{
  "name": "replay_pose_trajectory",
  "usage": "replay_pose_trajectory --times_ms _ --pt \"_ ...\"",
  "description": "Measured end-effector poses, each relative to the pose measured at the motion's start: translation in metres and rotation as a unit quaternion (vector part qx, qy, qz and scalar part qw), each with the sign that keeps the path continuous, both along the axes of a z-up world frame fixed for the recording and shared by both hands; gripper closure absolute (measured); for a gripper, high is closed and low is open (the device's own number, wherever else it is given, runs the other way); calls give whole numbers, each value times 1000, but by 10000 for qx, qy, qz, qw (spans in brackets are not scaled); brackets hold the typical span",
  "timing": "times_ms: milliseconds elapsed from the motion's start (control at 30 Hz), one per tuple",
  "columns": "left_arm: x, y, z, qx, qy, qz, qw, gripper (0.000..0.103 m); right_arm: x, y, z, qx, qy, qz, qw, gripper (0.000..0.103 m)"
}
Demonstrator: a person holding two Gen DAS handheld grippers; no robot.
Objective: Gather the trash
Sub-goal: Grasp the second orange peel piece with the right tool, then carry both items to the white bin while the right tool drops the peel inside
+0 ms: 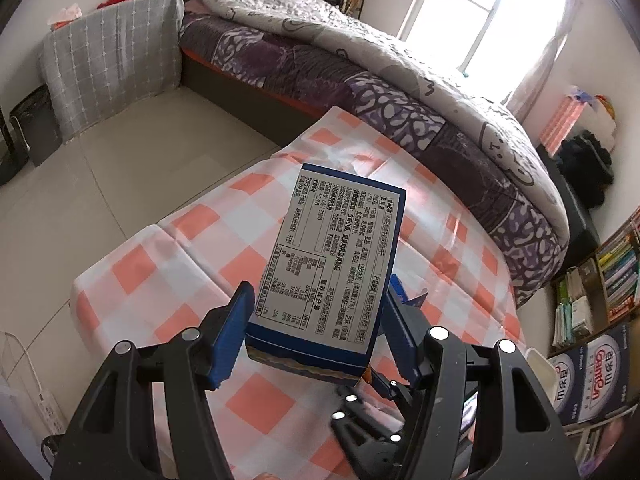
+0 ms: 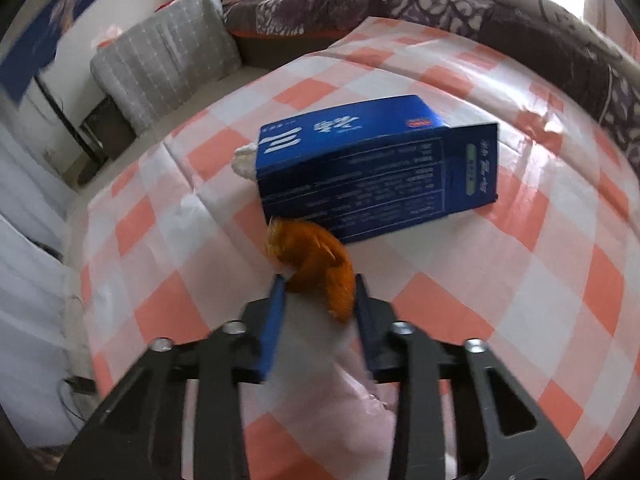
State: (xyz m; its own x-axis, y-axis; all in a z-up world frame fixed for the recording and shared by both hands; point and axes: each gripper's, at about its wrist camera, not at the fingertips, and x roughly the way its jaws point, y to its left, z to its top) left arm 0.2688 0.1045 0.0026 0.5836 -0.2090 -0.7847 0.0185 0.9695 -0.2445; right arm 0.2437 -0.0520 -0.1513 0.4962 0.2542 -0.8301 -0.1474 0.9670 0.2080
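Left wrist view: one left gripper (image 1: 316, 344) clamps one printed carton (image 1: 336, 264), lifted above the checked table (image 1: 168, 264); collection seems under way.

Right wrist view: one right gripper (image 2: 320, 320), jaws narrowed on one orange peel (image 2: 320, 268). One blue box (image 2: 372, 168) lies beyond, one white scrap (image 2: 245, 162) at its left; both uncollected.

Daylight enters through the tall, overexposed window with pale curtains (image 1: 492, 12) at the upper right of my left wrist view, washing out its panes. The glossy orange-and-white checked tablecloth (image 1: 160, 264) shows soft glare patches near the light. Both fisheye views bend straight lines and darken to black at the corners. My left view is sharp, its printed carton label readable; my right view is smeared by motion blur throughout.
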Motion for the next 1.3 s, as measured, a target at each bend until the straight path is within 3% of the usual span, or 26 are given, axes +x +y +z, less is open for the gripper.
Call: replay_pose_trajectory --times_ms 133,467,967,1300 --pt "-1 -3 2 -10 -44 16 10000 41 -2 -18 11 193 -80 -272 9994 86" --pt "-8 -27 12 -18 -238 -86 9997 41 -16 -75 49 354 -430 -895 9944 87" --pt "-27 -108 24 188 -561 -695 9958 41 -61 -158 102 123 -857 -1585 9836 87" --pt "-42 -163 22 366 -740 -1067 9909 41 -102 -233 130 9 -1044 -2359 9662 87"
